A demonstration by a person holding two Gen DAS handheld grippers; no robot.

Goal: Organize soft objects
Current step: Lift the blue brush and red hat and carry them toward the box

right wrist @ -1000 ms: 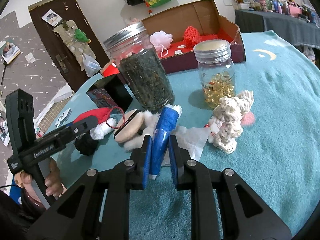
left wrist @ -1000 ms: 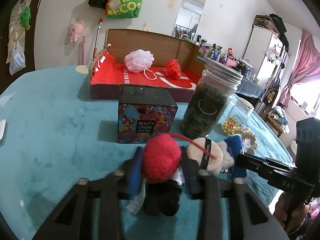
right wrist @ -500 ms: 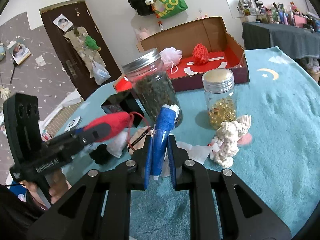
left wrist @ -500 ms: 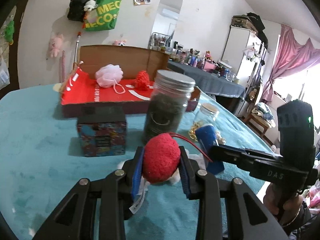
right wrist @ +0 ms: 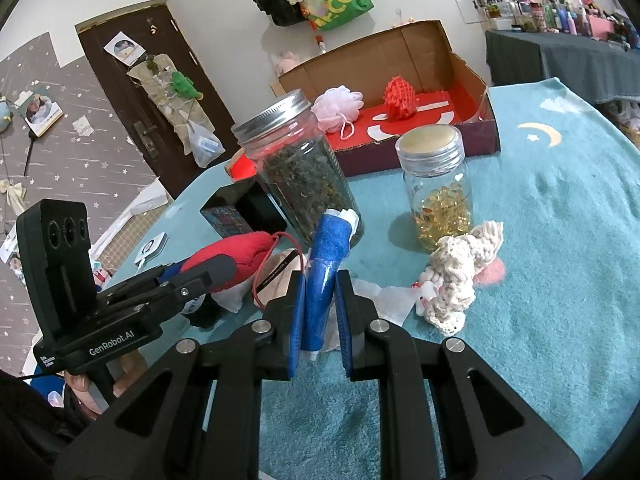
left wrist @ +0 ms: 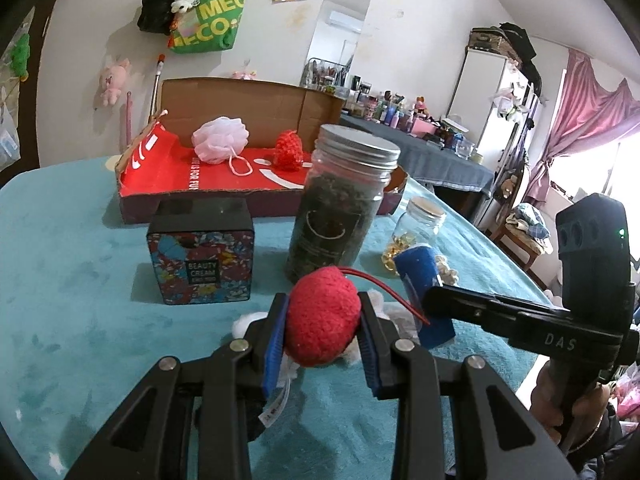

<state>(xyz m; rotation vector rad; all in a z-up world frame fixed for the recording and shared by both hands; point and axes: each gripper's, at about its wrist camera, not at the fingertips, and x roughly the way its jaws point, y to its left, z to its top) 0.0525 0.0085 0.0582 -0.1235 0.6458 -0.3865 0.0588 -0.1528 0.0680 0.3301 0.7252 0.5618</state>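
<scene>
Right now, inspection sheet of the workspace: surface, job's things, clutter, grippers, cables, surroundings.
Surface: teal cloth on table.
Job's things: pink pouf and red knit piece in cardboard box; cream crochet toy on cloth.
Clutter: herb jar, capsule jar, cream tin.
Grippers: left gripper shut on red plush; right gripper shut on blue sponge.
Cables: nothing seen.
Surroundings: green bag on wall, door.
</scene>
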